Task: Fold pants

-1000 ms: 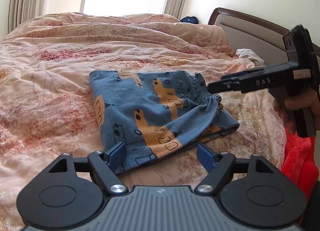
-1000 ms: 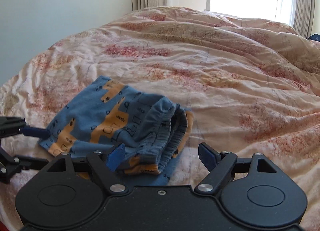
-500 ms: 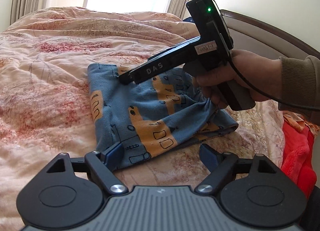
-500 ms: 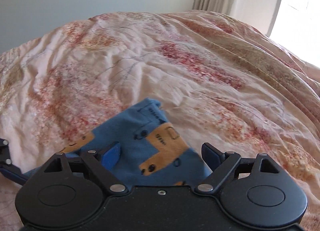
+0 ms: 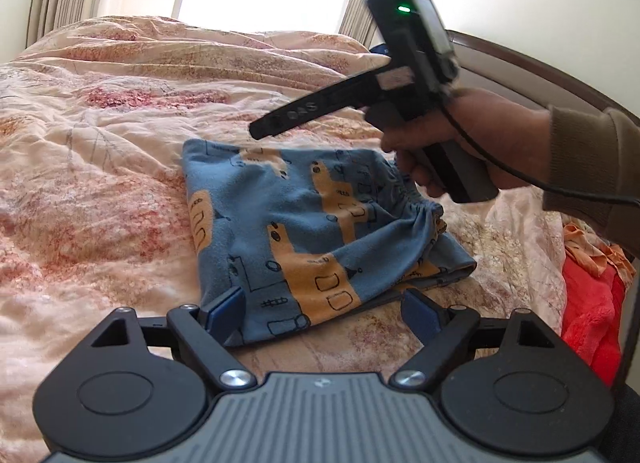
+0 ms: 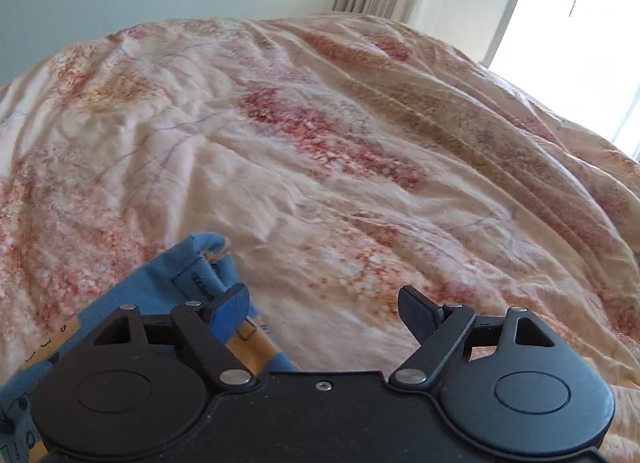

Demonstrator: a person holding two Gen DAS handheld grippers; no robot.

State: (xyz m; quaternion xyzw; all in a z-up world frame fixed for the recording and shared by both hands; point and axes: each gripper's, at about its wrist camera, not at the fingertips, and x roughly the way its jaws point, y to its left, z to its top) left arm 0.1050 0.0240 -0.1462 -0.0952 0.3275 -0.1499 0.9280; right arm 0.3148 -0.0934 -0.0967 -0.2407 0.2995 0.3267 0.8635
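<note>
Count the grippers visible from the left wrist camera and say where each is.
2: the left gripper at the bottom, straddling the pants' near edge; the right gripper, hand-held, above their far edge.

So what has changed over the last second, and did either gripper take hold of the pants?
The right gripper swung in from the right, across the folded pants, to above their far edge; its jaws are closing with nothing between them. Neither gripper gripped anything. The left gripper, open at the near edge, and the pants on the quilt stayed put.

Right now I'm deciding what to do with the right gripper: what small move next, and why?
Probably lower the right gripper onto the far corner of the pants; its closing jaws hold nothing and hover above the folded bundle on the bedspread.
</note>
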